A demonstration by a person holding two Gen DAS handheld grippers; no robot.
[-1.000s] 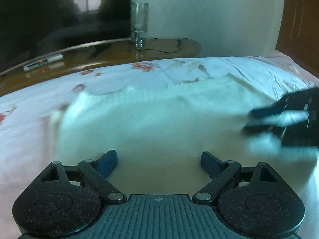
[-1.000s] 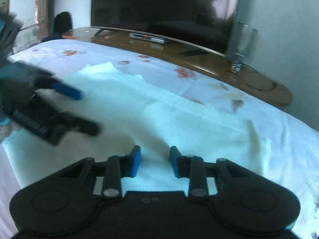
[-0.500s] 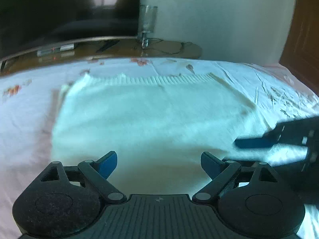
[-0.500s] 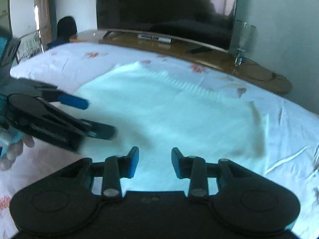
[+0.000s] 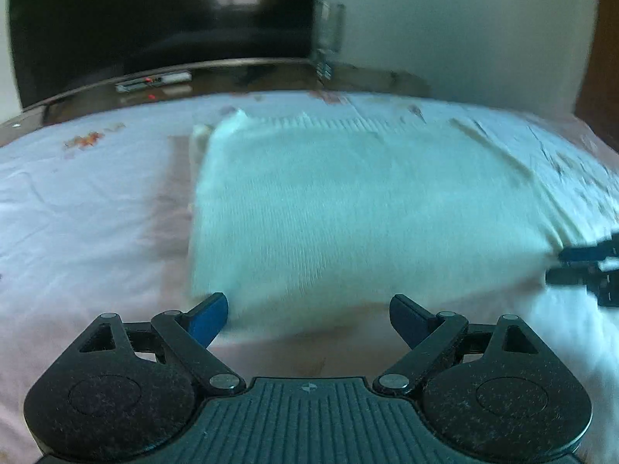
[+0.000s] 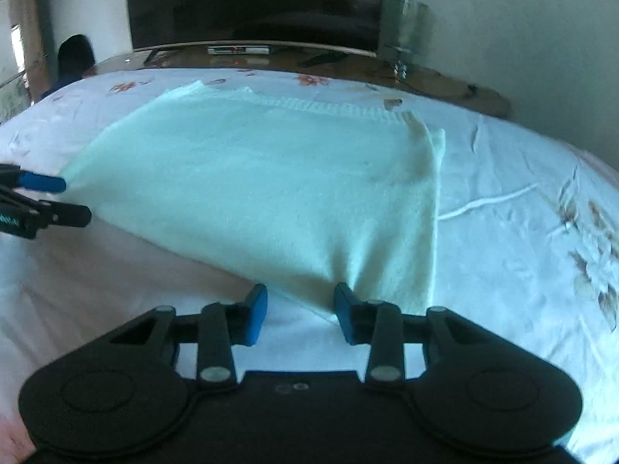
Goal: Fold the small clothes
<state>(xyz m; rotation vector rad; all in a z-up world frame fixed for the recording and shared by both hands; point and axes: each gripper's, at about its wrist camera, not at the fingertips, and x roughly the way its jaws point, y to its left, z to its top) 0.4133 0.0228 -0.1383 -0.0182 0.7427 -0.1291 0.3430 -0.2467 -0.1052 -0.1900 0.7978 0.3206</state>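
A pale mint knitted garment (image 5: 348, 212) lies flat on the bed, its ribbed hem at the far side. In the left wrist view my left gripper (image 5: 309, 315) stands wide open, and the garment's near edge lies between its fingers without touching the pads. My right gripper (image 6: 301, 315) hovers at the garment's (image 6: 271, 185) near right corner. Its jaws are opening, and the corner tip lies between them close to the right finger. Each gripper shows in the other's view: the left gripper (image 6: 76, 200) at the garment's left corner, the right gripper (image 5: 555, 267) at the right edge.
The bed has a white floral sheet (image 6: 522, 212), creased on the right. Beyond it a curved wooden stand (image 6: 445, 81) carries a dark TV (image 6: 251, 0), a set-top box (image 5: 154, 81) and a tall glass (image 5: 327, 50). A dark chair (image 6: 75, 58) stands at far left.
Both grippers have drawn back from over the garment's middle to its near edge and moved apart toward opposite corners. The right jaws stand slightly wider.
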